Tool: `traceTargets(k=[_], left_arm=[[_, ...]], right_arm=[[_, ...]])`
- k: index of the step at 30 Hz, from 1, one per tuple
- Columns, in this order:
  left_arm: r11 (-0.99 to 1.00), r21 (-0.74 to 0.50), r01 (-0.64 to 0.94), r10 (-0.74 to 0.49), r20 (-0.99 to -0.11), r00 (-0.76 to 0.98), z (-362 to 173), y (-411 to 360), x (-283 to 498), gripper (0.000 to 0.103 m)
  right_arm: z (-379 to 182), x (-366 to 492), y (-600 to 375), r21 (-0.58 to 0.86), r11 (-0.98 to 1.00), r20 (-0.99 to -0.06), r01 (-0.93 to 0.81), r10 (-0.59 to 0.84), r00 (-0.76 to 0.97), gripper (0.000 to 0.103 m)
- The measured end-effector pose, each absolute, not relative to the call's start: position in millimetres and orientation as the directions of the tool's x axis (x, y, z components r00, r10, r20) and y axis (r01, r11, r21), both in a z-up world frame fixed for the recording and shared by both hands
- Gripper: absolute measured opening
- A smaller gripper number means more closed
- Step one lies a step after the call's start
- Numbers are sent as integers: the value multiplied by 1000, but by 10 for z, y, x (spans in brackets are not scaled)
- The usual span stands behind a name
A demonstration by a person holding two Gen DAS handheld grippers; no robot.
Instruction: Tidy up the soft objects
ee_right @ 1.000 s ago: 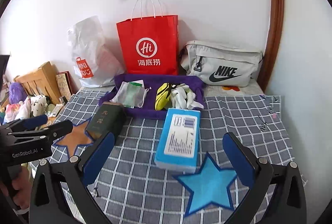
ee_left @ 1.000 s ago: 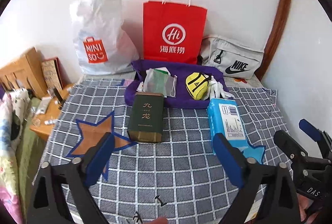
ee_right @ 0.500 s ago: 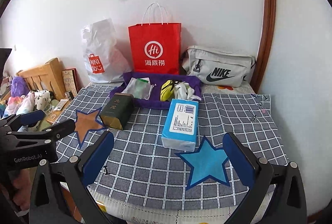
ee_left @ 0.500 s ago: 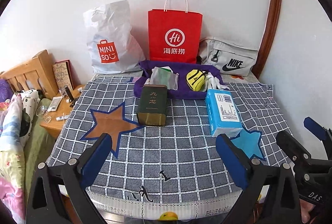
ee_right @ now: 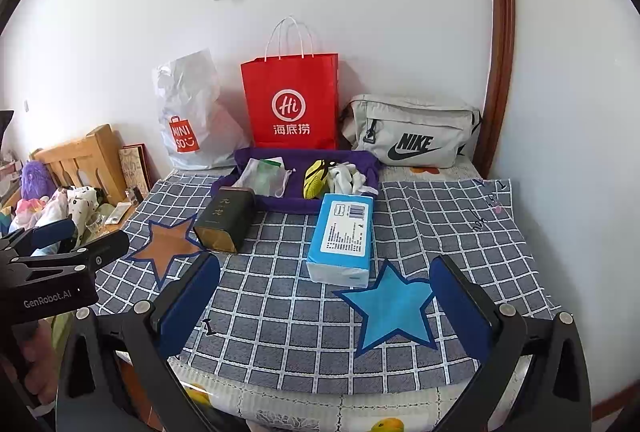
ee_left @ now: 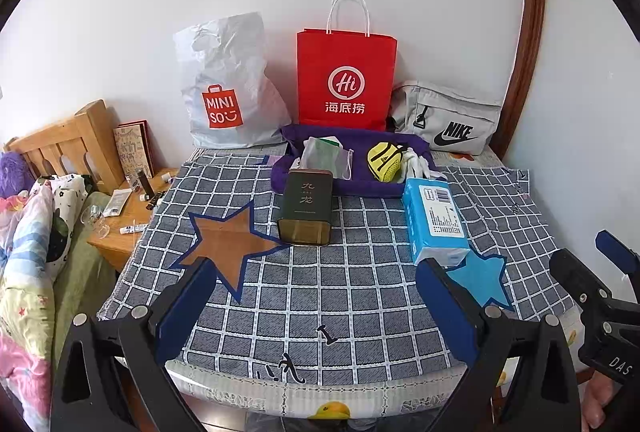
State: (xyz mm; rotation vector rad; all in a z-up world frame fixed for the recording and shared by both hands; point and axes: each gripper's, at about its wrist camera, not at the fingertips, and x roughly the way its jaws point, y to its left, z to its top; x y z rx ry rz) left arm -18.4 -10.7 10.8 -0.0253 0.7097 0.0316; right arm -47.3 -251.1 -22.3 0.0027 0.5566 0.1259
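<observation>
Both grippers, left (ee_left: 316, 296) and right (ee_right: 326, 290), are hovering wide apart and empty at the lower frame edge above a checked cloth (ee_left: 360, 296). At centre, a blue tissue pack (ee_right: 344, 236) is lying beside a dark tin (ee_right: 226, 218), before a purple tray (ee_right: 244, 156) of soft items.

- Left gripper (ee_left: 316, 296): jaws spread wide, nothing between the blue pads (ee_left: 188, 308), held level at the near edge.
- Right gripper (ee_right: 326, 300): same, wide apart, empty; sits beside the left.
</observation>
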Motion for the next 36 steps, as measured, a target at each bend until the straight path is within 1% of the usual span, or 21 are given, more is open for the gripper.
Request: traceTargets(k=[36], left_arm=[[999,-12,-31,16,-648,762,142,-161,-259,101]], right_arm=[[-210,-538,-2489,38,992,-517,-123,125,847,103]])
